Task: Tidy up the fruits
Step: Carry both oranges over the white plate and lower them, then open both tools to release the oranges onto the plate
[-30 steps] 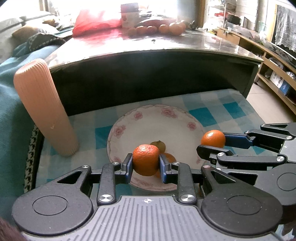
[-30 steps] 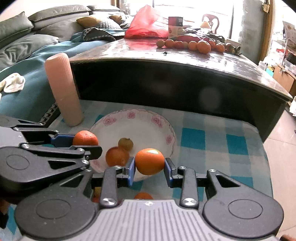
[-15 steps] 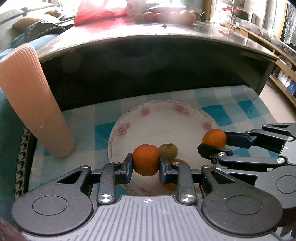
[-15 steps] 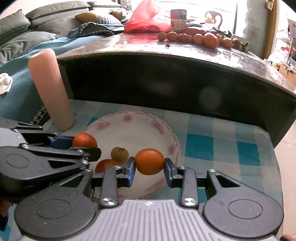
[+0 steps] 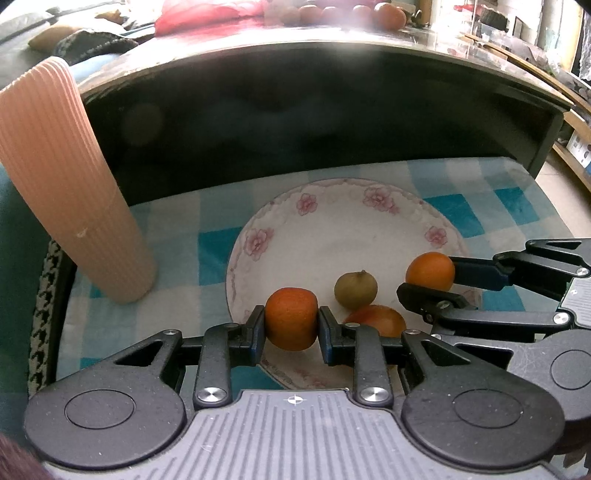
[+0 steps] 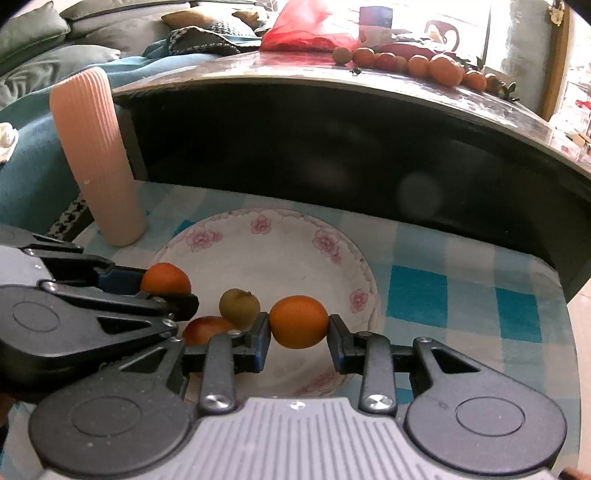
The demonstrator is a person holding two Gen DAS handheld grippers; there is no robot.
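Left gripper [image 5: 291,325] clamps one tangerine [image 5: 291,318]; right gripper [image 6: 299,328] clamps another [image 6: 298,321]; released above the floral plate [image 5: 332,206], either could roll off.

- No text, brand, number or sign could be read in either view.
- The dark blue-and-red container [image 6: 373,15] at the far end of the glossy dark table [image 6: 406,96] carried markings, but glare from the window washed them out.
- The white round plate with pink flower print [image 5: 306,206] bore a floral pattern only, no lettering.
- The small cross-in-circle mark [image 5: 294,399] on the near grey ribbed housing of each gripper was a symbol, not a word.
- The ribbed peach-pink cylinder [image 5: 66,177] at the left showed no label.
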